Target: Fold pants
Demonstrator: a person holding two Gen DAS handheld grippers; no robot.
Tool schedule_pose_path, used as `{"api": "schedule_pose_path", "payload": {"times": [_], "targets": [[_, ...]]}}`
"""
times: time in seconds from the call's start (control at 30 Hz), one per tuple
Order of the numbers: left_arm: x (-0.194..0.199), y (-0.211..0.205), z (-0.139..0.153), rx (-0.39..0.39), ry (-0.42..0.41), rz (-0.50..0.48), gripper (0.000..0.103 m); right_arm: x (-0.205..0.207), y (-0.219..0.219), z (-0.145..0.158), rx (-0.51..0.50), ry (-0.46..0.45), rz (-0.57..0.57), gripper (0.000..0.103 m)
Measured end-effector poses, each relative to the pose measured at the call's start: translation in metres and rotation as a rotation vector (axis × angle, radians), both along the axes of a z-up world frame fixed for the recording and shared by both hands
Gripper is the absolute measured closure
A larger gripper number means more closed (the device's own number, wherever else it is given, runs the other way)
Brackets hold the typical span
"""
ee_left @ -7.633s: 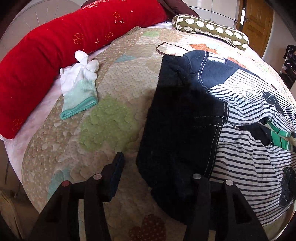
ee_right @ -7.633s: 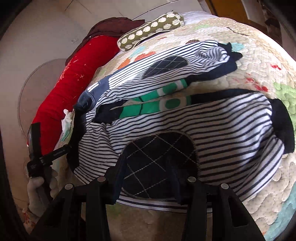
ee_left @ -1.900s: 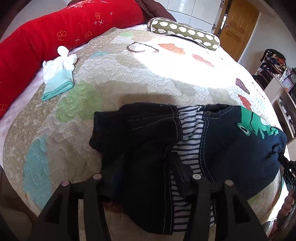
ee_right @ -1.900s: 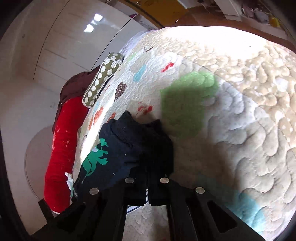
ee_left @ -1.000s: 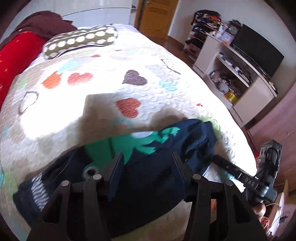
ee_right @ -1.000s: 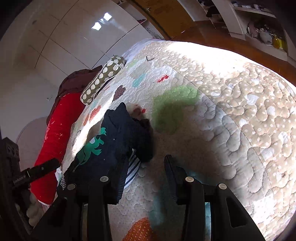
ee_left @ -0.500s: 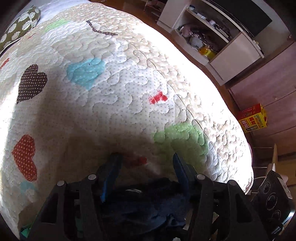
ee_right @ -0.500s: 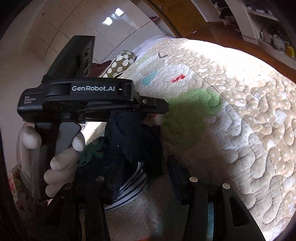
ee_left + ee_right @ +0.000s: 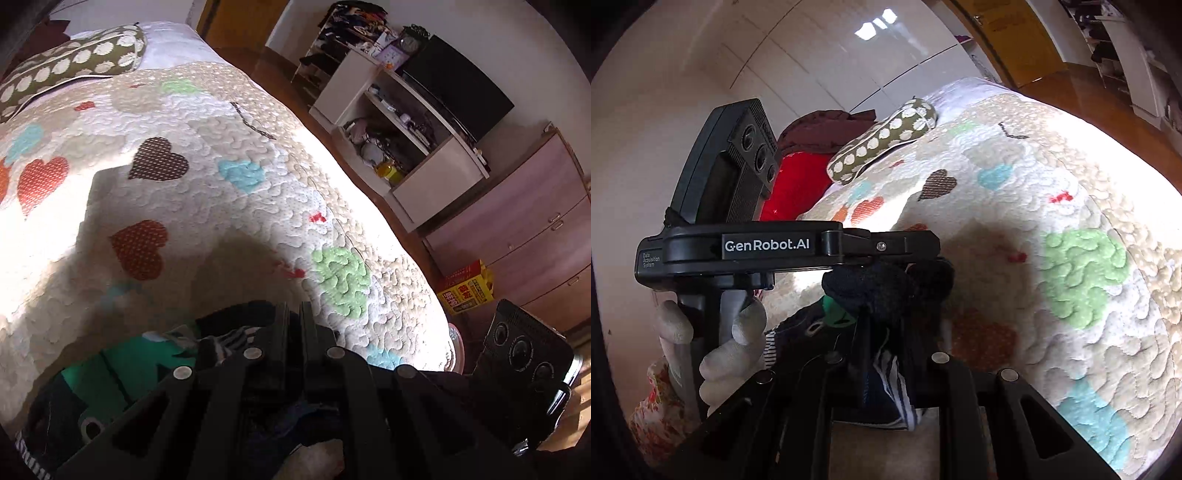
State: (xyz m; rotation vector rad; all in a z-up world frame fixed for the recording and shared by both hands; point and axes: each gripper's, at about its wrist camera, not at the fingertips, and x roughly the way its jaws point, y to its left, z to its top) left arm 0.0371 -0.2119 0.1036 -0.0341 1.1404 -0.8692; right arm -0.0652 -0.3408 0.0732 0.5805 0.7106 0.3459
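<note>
The pants [image 9: 122, 365] are a folded dark navy bundle with a green print and striped lining, lying near the front edge of the quilt [image 9: 207, 192]. My left gripper [image 9: 292, 325] is shut on the dark cloth of the pants. It also shows from the side in the right wrist view [image 9: 919, 247], held by a white-gloved hand, its tip over the bundle. My right gripper [image 9: 882, 332] is shut on the pants [image 9: 871, 284], with navy and striped cloth pinched between its fingers.
A green dotted bolster [image 9: 74, 66] and a red cushion [image 9: 798, 184] lie at the bed's far end. To the right, off the bed, are a white shelf unit with a TV [image 9: 417, 122], a purple dresser [image 9: 528, 221] and a yellow box [image 9: 465, 291].
Both grippers have closed on the end of the folded pants. The left gripper was open half a second ago. The right gripper, open then, is now pinching cloth right beside the left one.
</note>
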Motion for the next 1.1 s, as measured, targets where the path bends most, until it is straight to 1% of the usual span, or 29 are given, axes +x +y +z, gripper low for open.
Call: {"api": "schedule_pose_path", "payload": {"times": [0.1, 0.2, 0.23, 0.27, 0.3, 0.33, 0.37, 0.4, 0.47, 0.57, 0.63, 0.67, 0.7, 0.73, 0.77, 0.8, 0.9, 1.03, 1.1], "targets": [[0.003, 0.053, -0.001, 0.001, -0.016, 0.134, 0.098, 0.012, 0.036, 0.005, -0.027, 0.004, 0.091, 0.087], [-0.001, 0.104, -0.007, -0.007, -0.006, 0.252, 0.097, 0.026, 0.076, -0.003, -0.072, 0.037, 0.175, 0.087], [-0.003, 0.119, -0.008, 0.001, -0.011, 0.294, 0.092, 0.029, 0.089, -0.009, -0.089, 0.055, 0.201, 0.087], [-0.008, 0.133, -0.008, 0.012, -0.022, 0.335, 0.083, 0.033, 0.103, -0.015, -0.109, 0.072, 0.229, 0.083], [-0.012, 0.147, -0.008, 0.021, -0.036, 0.375, 0.077, 0.038, 0.114, -0.021, -0.136, 0.091, 0.259, 0.082], [-0.017, 0.160, -0.008, 0.028, -0.049, 0.415, 0.066, 0.043, 0.123, -0.028, -0.165, 0.113, 0.280, 0.081], [-0.023, 0.173, -0.009, 0.034, -0.059, 0.453, 0.060, 0.041, 0.131, -0.032, -0.184, 0.127, 0.291, 0.080], [-0.030, 0.184, -0.010, 0.039, -0.067, 0.486, 0.058, 0.037, 0.136, -0.032, -0.194, 0.129, 0.300, 0.078], [-0.044, 0.203, -0.011, 0.048, -0.084, 0.535, 0.057, 0.032, 0.136, -0.021, -0.195, 0.104, 0.326, 0.071], [-0.065, 0.223, -0.016, 0.062, -0.114, 0.594, 0.055, 0.019, 0.128, 0.003, -0.203, 0.057, 0.325, 0.071], [-0.074, 0.231, -0.023, 0.081, -0.121, 0.622, 0.055, 0.017, 0.119, 0.016, -0.228, 0.036, 0.286, 0.071], [-0.077, 0.234, -0.027, 0.090, -0.122, 0.633, 0.055, 0.016, 0.117, 0.021, -0.256, 0.035, 0.260, 0.071], [-0.080, 0.232, -0.031, 0.096, -0.117, 0.642, 0.055, 0.020, 0.118, 0.020, -0.299, 0.045, 0.228, 0.071], [-0.082, 0.233, -0.036, 0.097, -0.109, 0.647, 0.055, 0.024, 0.119, 0.018, -0.340, 0.062, 0.200, 0.078], [-0.084, 0.233, -0.040, 0.100, -0.101, 0.651, 0.055, 0.029, 0.118, 0.015, -0.366, 0.082, 0.179, 0.089], [-0.085, 0.233, -0.043, 0.107, -0.098, 0.655, 0.055, 0.035, 0.118, 0.014, -0.377, 0.105, 0.166, 0.091], [-0.090, 0.232, -0.048, 0.136, -0.106, 0.665, 0.055, 0.050, 0.120, 0.002, -0.363, 0.145, 0.172, 0.091], [-0.097, 0.232, -0.048, 0.144, -0.113, 0.666, 0.054, 0.064, 0.131, 0.001, -0.357, 0.128, 0.209, 0.091], [-0.099, 0.233, -0.047, 0.146, -0.118, 0.668, 0.053, 0.083, 0.139, -0.008, -0.335, 0.152, 0.221, 0.091]]}}
